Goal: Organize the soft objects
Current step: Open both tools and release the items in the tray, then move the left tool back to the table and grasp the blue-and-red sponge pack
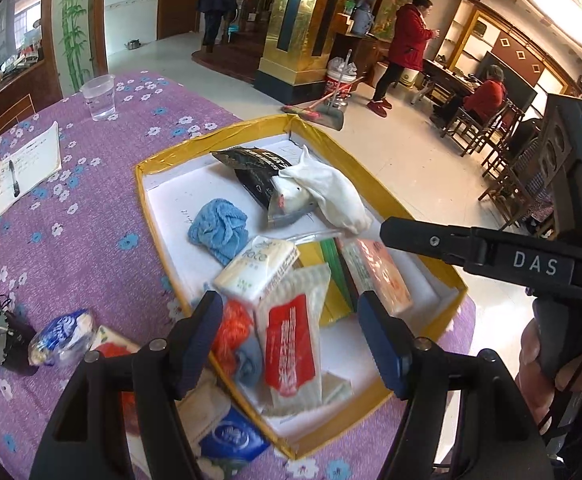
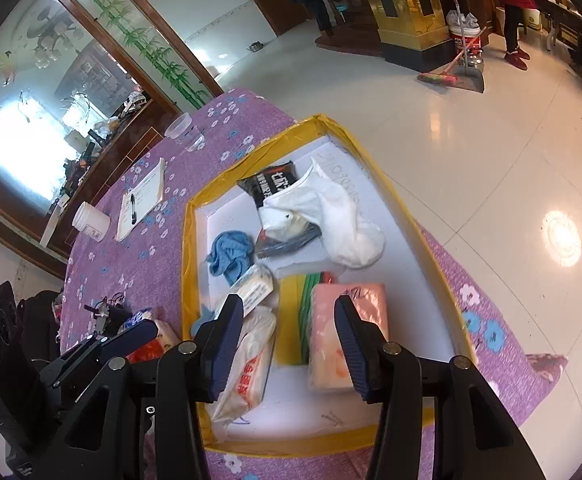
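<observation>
A yellow-rimmed box (image 1: 407,210) (image 2: 189,248) on the purple tablecloth holds soft things: a blue towel (image 1: 219,226) (image 2: 229,254), a white cloth (image 1: 331,192) (image 2: 339,216), a black packet (image 1: 253,164), a white tissue pack (image 1: 255,266), a pink tissue pack (image 1: 375,276) (image 2: 345,334) and a red-labelled tissue pack (image 1: 293,344) (image 2: 247,364). My left gripper (image 1: 291,344) is open, its jaws standing either side of the red-labelled pack without touching it. My right gripper (image 2: 289,348) is open and empty above the box's near end; it also shows in the left wrist view (image 1: 419,236).
Outside the box at its near left lie an orange and blue cloth (image 1: 235,340), a blue packet (image 1: 231,438) and a blue-white pack (image 1: 61,338). A notebook with pen (image 1: 25,168), a plastic cup (image 1: 99,98) and a white jar (image 2: 91,222) stand further back.
</observation>
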The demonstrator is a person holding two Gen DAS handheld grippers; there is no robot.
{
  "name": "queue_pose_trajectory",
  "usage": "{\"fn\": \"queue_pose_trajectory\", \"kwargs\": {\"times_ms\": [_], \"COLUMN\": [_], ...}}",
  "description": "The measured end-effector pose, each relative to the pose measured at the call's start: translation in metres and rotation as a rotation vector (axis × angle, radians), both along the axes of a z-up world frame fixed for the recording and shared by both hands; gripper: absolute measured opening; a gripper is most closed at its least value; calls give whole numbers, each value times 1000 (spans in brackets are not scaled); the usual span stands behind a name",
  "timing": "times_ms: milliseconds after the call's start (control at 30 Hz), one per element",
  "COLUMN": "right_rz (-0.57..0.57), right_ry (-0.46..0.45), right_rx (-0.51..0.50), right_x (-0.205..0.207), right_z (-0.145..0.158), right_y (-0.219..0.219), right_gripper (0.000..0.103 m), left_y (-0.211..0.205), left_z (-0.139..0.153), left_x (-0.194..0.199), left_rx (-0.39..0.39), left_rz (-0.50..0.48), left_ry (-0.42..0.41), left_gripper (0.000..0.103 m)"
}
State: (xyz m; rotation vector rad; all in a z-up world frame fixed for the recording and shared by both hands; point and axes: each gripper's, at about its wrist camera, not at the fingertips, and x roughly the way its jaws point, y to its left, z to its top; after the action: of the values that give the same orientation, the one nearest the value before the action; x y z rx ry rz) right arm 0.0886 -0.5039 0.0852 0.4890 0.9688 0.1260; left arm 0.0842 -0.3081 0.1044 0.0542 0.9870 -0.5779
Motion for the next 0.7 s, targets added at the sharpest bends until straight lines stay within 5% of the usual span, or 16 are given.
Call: {"fn": "queue_pose_trajectory", "kwargs": {"times_ms": [700], "right_rz": [63], "right_ry": [38], "right_rx": [10], "right_x": [-40], "right_z": [-9], "right_y": [53], "right_gripper": [56], "left_y": [86], "left_z": [17], "left_x": [-62], "left_rx": [-48], "left_rz": [35], "left_ry": [-28], "left_gripper": [73]}}
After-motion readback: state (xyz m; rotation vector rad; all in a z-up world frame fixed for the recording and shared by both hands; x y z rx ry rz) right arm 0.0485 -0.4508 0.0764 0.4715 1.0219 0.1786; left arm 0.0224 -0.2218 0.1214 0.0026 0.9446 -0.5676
